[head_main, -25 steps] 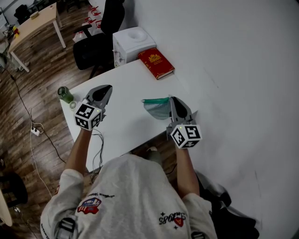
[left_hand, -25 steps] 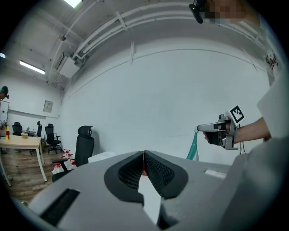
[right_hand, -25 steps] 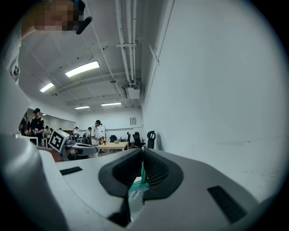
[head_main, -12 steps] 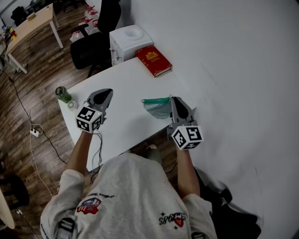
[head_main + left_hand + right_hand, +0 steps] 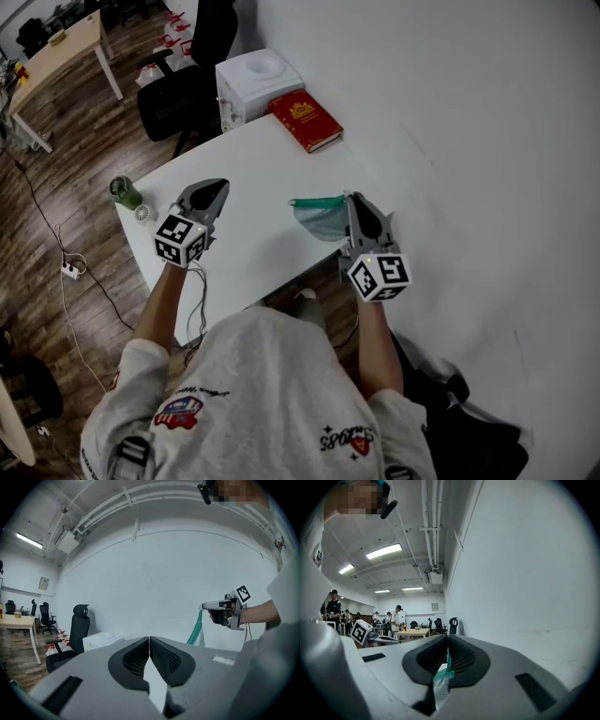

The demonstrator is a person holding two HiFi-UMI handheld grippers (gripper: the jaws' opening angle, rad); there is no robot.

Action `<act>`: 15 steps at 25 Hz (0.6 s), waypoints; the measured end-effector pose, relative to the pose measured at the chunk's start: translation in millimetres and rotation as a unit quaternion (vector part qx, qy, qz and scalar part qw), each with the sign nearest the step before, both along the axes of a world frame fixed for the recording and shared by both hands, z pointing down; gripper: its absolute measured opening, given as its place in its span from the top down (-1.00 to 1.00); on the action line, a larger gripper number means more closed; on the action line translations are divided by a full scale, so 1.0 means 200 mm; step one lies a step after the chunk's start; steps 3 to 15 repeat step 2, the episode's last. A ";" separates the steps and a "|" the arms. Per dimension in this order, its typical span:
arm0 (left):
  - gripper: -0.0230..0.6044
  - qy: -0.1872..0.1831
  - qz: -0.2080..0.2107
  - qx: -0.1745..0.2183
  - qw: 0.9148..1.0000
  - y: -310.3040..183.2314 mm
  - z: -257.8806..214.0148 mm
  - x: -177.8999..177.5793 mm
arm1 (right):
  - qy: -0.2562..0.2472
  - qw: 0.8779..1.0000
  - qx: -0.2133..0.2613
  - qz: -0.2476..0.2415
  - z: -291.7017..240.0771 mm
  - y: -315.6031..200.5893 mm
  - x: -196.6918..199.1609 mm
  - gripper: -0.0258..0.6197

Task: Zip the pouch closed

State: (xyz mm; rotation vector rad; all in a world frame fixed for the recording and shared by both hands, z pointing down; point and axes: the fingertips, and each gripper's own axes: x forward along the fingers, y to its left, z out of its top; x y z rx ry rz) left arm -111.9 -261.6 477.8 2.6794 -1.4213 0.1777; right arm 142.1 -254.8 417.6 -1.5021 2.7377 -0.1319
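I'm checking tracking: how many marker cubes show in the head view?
2. One marker cube on the left claw, the other on the right claw, which grips the pouch. None looks hidden.

Pouch [image 5: 319, 219] in right claw [image 5: 350, 200]; book [image 5: 305, 120] behind, on table [image 5: 251, 167].

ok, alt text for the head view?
From above: a person at a white table holds a teal-topped pouch in the shut right gripper; the left gripper, shut and empty, is apart from it. A red book lies farther back.
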 end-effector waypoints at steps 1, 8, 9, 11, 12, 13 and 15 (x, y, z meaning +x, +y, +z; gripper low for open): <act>0.90 0.000 0.002 0.001 1.000 0.00 0.00 0.00 | 0.000 1.000 0.001 0.000 0.00 0.00 0.00 0.86; 0.90 -0.001 0.004 0.001 1.000 0.00 0.00 0.01 | -0.001 1.000 0.001 0.000 -0.01 0.00 0.00 0.86; 0.90 -0.001 0.004 0.001 1.000 0.00 0.00 0.01 | -0.001 1.000 0.001 0.000 -0.01 0.00 0.00 0.86; 0.90 -0.001 0.004 0.001 1.000 0.00 0.00 0.01 | -0.001 1.000 0.001 0.000 -0.01 0.00 0.00 0.86; 0.90 -0.001 0.004 0.001 1.000 0.00 0.00 0.01 | -0.001 1.000 0.001 0.000 -0.01 0.00 0.00 0.86; 0.90 -0.001 0.004 0.001 1.000 0.00 0.00 0.01 | -0.001 1.000 0.001 0.000 -0.01 0.00 0.00 0.86; 0.90 -0.001 0.004 0.001 1.000 0.00 0.00 0.01 | -0.001 1.000 0.001 0.000 -0.01 0.00 0.00 0.86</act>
